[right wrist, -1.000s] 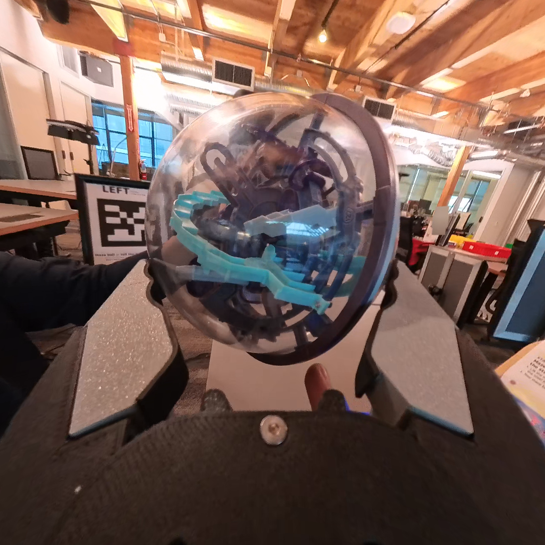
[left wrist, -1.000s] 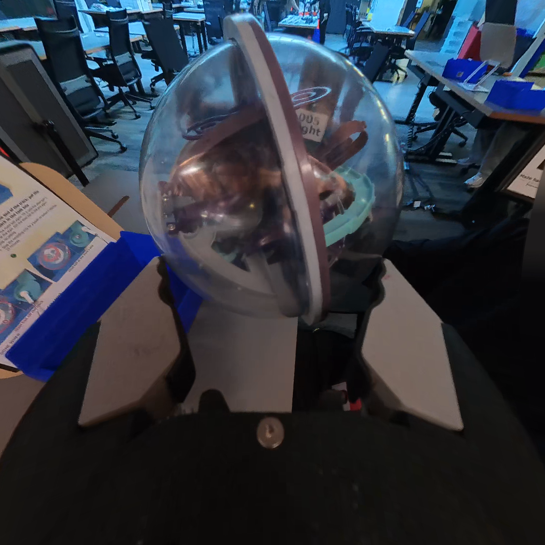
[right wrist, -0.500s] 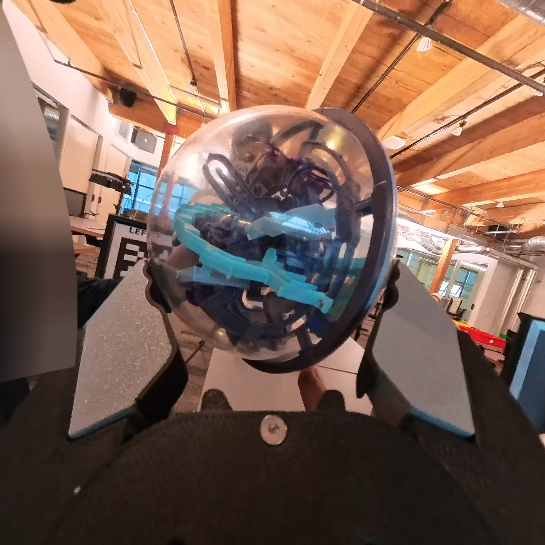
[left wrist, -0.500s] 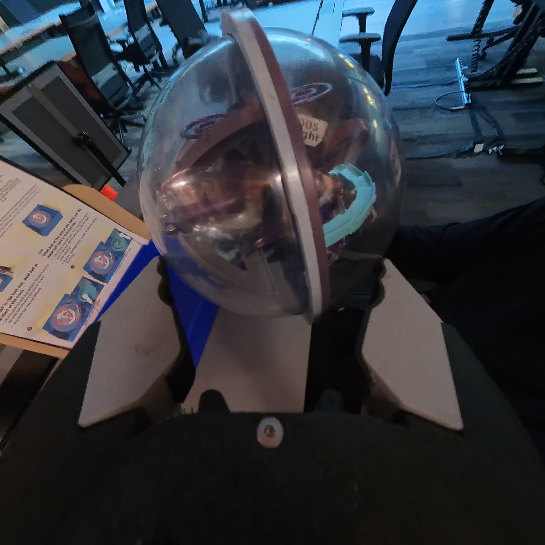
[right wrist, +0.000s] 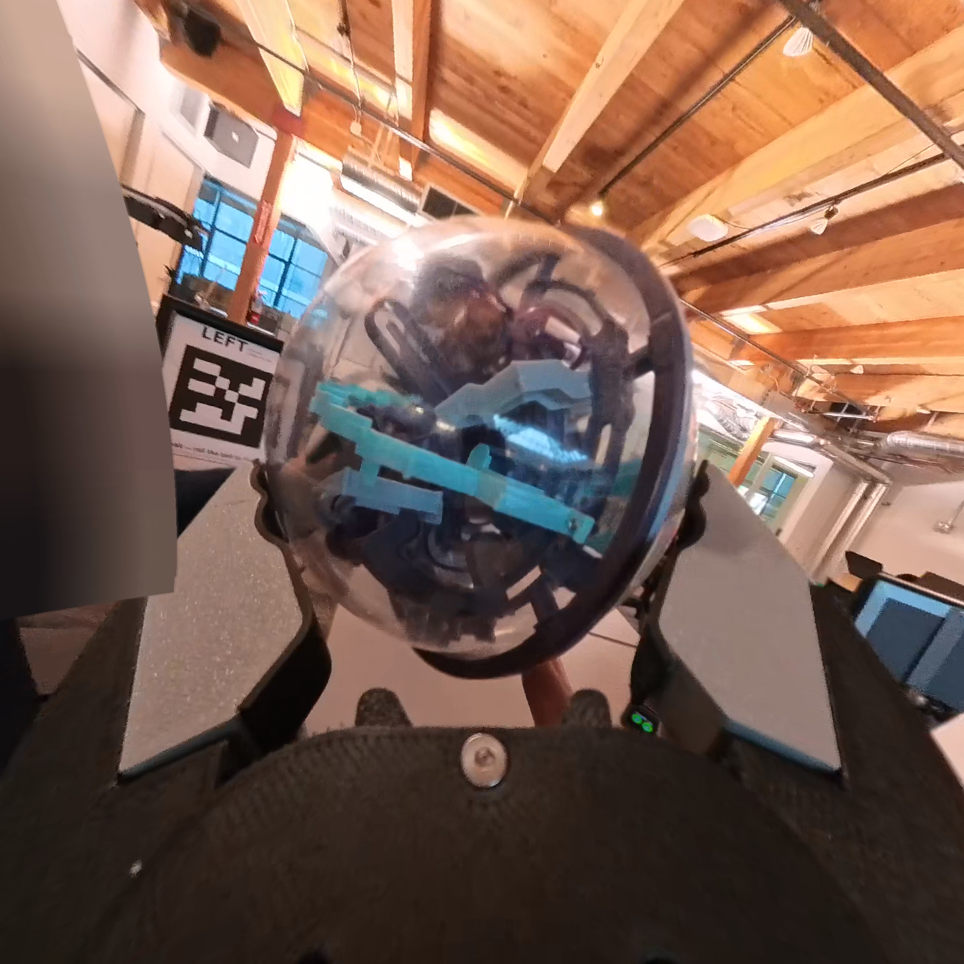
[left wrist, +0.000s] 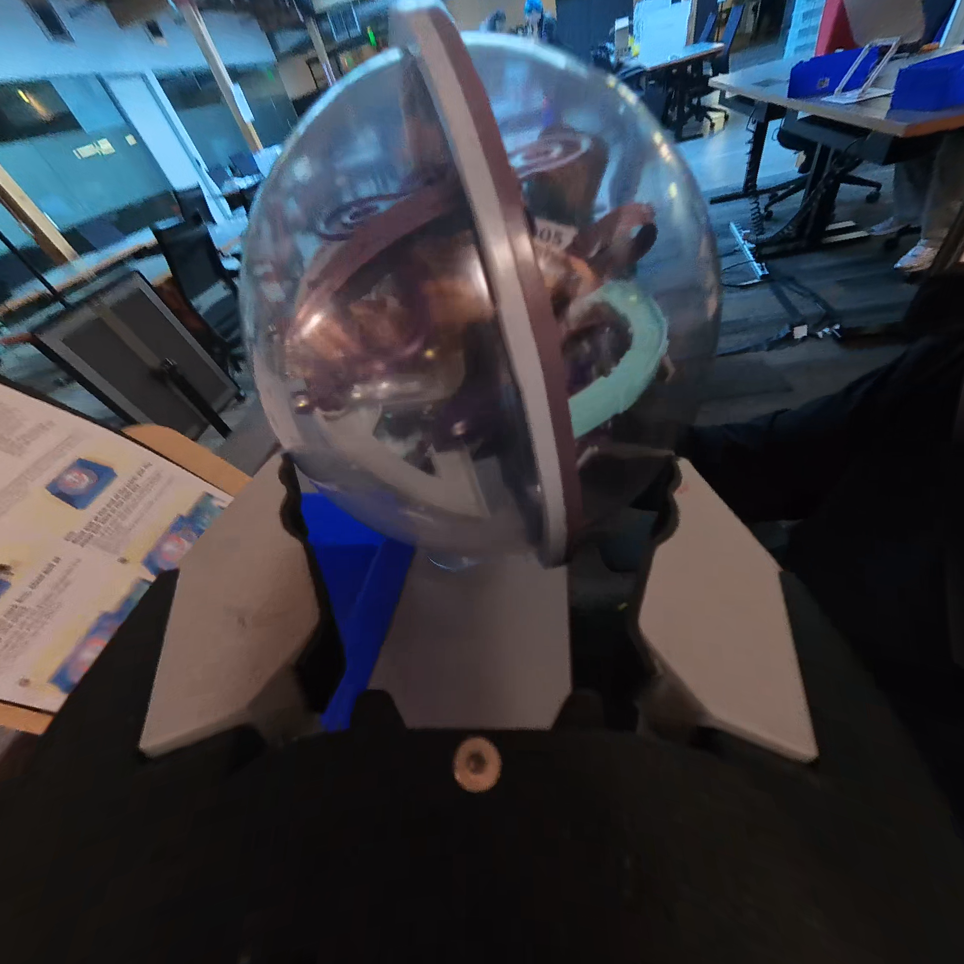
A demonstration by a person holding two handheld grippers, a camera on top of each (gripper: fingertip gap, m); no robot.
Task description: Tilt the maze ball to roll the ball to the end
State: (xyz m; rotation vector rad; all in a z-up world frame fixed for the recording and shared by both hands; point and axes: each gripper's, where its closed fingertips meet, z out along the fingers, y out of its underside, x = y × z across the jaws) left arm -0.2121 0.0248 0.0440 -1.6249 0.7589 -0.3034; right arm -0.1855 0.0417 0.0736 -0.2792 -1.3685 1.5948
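The maze ball (left wrist: 469, 292) is a clear sphere with a grey and maroon ring around it and brown, purple and teal tracks inside. It is held up in the air between both grippers. My left gripper (left wrist: 480, 469) grips its lower part, with both pads (left wrist: 292, 485) pressed on the shell. In the right wrist view the maze ball (right wrist: 480, 433) shows bright teal tracks and a dark ring. My right gripper (right wrist: 480, 485) grips it the same way, pads (right wrist: 688, 501) against the shell. I cannot pick out the small ball inside.
A printed instruction sheet (left wrist: 78, 547) lies on a wooden table at the left beside a blue bin (left wrist: 354, 553). A dark sleeve (left wrist: 834, 443) is at the right. Desks with blue bins (left wrist: 834, 88) stand farther off. A marker board (right wrist: 219, 396) stands behind the ball; a fingertip (right wrist: 545, 694) sits under it.
The ball and both grippers have tilted together. The left view dipped toward the floor and came back up, and the right view swung up to the ceiling. Both grips held.
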